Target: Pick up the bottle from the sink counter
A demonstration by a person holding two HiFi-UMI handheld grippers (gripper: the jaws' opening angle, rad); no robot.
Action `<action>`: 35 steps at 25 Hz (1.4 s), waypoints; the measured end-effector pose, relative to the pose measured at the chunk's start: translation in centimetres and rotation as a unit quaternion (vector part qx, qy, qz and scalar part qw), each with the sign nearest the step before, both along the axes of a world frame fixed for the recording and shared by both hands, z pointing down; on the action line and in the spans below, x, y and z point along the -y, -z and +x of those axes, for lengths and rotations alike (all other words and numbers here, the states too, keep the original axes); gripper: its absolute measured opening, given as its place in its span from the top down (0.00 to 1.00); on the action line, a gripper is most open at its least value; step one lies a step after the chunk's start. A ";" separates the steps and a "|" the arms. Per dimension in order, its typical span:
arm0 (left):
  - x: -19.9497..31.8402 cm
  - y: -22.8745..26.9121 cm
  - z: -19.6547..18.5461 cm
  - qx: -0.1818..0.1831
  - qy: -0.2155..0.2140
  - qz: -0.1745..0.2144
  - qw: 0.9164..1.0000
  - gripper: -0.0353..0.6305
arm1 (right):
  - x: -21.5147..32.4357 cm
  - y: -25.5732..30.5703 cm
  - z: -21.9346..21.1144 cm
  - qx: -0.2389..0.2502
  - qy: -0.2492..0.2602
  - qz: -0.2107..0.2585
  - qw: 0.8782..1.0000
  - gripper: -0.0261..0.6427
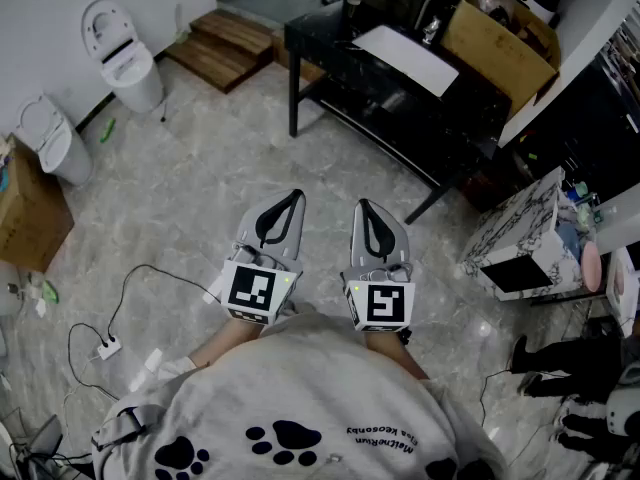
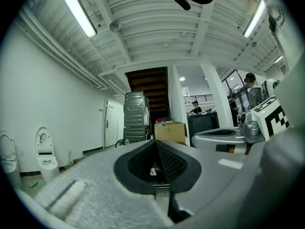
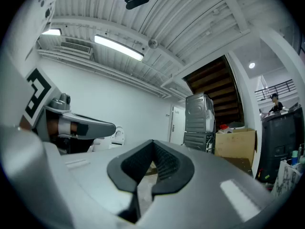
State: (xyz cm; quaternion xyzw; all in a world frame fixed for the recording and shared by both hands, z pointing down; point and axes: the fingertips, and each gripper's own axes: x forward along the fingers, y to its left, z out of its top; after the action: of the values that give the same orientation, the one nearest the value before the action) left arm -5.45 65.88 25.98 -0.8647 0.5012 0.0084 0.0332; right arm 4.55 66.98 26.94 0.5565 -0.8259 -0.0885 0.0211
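Note:
In the head view my left gripper (image 1: 296, 196) and my right gripper (image 1: 360, 205) are held side by side, level, over the marble floor. Both are shut with nothing between the jaws. The left gripper view shows its jaws (image 2: 155, 141) meeting at the tip, with the right gripper (image 2: 224, 135) beside it. In the right gripper view its jaws (image 3: 152, 141) are likewise closed and empty. The marble-patterned sink counter (image 1: 515, 230) stands far right. Small bottles (image 1: 577, 204) sit on its top, too small to tell apart. Both grippers are well away from it.
A black table (image 1: 400, 93) with a white sheet and a cardboard box (image 1: 500, 33) stands ahead. Two toilets (image 1: 125, 60) (image 1: 50, 138) and wooden steps (image 1: 225, 46) are at the left. A power strip (image 1: 106, 347) with cables lies on the floor.

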 end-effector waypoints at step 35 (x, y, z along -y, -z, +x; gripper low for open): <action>6.7 -1.8 2.0 -0.015 -0.012 -0.021 1.000 0.95 | 6.3 -0.8 1.6 0.023 0.006 0.009 1.000 0.96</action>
State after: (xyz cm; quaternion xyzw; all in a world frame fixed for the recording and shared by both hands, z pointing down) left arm -3.40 59.17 27.80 -0.8711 0.4909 0.0107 0.0074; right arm 6.12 60.68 27.75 0.5540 -0.8284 -0.0832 -0.0030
